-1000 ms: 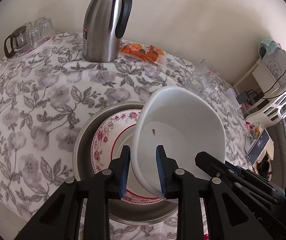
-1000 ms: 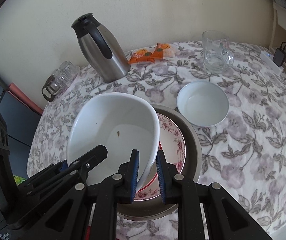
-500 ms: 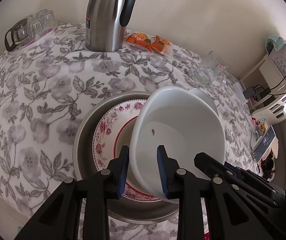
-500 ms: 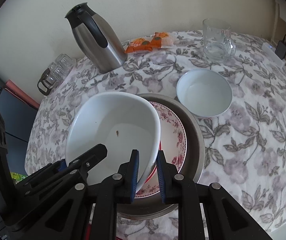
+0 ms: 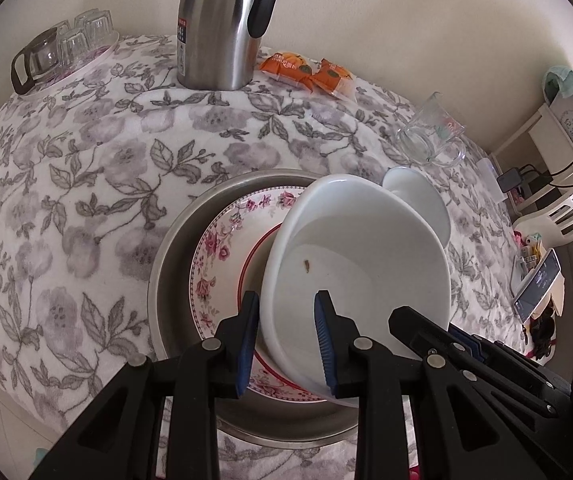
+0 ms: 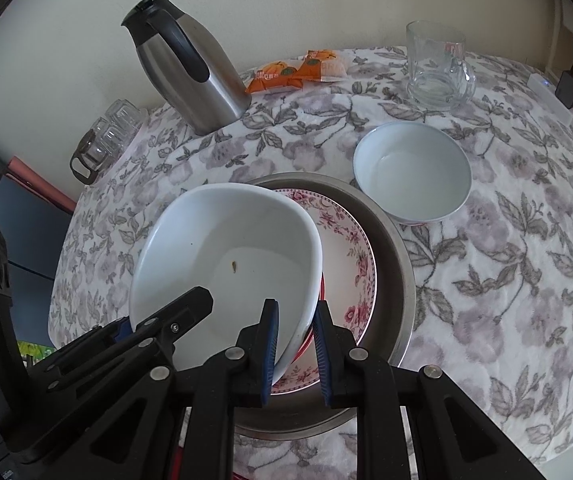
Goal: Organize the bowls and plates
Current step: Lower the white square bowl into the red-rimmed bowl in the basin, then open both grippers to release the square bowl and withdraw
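Observation:
A large white bowl (image 5: 358, 248) (image 6: 226, 256), with a small brown speck inside, hangs tilted over a floral plate (image 5: 222, 248) (image 6: 346, 256). The plate lies in a round metal basin (image 5: 174, 264) (image 6: 398, 256). My left gripper (image 5: 286, 320) is shut on the bowl's near rim, one pad outside the wall and one inside. My right gripper (image 6: 295, 320) is shut on the opposite side of the rim. A smaller white bowl (image 6: 410, 172) (image 5: 418, 196) stands on the tablecloth just beyond the basin.
On the flowered cloth at the back stand a steel thermos jug (image 5: 222, 24) (image 6: 190, 68), orange snack packets (image 5: 306, 72) (image 6: 294, 72), a glass mug (image 6: 438, 68) (image 5: 430, 136) and a tray of small glasses (image 5: 66, 48). A phone (image 5: 538, 284) and a white shelf lie off the table's right side.
Both cameras have tipped slightly further down toward the table. The white bowl stays held in both grippers over the floral plate.

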Motion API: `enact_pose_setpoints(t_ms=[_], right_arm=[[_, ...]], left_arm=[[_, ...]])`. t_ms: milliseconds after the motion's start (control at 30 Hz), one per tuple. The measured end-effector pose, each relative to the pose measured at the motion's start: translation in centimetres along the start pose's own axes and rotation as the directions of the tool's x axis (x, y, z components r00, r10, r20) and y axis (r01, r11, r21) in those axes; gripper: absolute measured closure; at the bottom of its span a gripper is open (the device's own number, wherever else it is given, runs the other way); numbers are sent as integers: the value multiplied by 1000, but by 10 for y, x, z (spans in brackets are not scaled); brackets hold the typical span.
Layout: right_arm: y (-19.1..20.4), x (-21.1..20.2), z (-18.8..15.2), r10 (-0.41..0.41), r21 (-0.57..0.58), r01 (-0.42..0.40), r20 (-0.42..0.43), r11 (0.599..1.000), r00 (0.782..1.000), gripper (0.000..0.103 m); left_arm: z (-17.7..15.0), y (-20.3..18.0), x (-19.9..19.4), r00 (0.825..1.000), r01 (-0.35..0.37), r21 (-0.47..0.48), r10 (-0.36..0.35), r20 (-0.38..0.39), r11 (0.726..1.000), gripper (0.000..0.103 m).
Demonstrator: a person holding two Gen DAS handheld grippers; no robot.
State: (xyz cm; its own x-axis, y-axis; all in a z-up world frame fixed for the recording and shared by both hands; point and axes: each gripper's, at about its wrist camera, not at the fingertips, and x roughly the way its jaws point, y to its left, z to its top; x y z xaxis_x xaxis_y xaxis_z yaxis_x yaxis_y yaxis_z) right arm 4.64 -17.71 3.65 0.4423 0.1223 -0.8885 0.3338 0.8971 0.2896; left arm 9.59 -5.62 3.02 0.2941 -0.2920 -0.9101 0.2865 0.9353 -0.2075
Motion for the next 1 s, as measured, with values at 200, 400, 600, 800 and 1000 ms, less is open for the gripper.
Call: enact_pose_setpoints(t_ms=[200,400,600,800,1000], right_arm=[[0,0,0,-1,0,1,0,1000,1000,82],[0,-3,0,-3,4,2,3,1000,1000,82],[-1,-6,1,-3,8,3,13,1000,1000,82],[1,-10,1,16,-1,-16,26,1000,1000,82],[1,-7,1,29,7,-29,15,1000,999,82]], left_arm=[[0,0,1,1000,-2,3,2,-1,1000,75],[1,1,0,1000,12,-6,-12,-2,1000,71],[3,5,-2,999,36,-23,-36,-3,999,67],[5,8,-11,999,31,-26,-30,34,999,59],[7,13,-20,997,50,-43,-47,64,998,59]])
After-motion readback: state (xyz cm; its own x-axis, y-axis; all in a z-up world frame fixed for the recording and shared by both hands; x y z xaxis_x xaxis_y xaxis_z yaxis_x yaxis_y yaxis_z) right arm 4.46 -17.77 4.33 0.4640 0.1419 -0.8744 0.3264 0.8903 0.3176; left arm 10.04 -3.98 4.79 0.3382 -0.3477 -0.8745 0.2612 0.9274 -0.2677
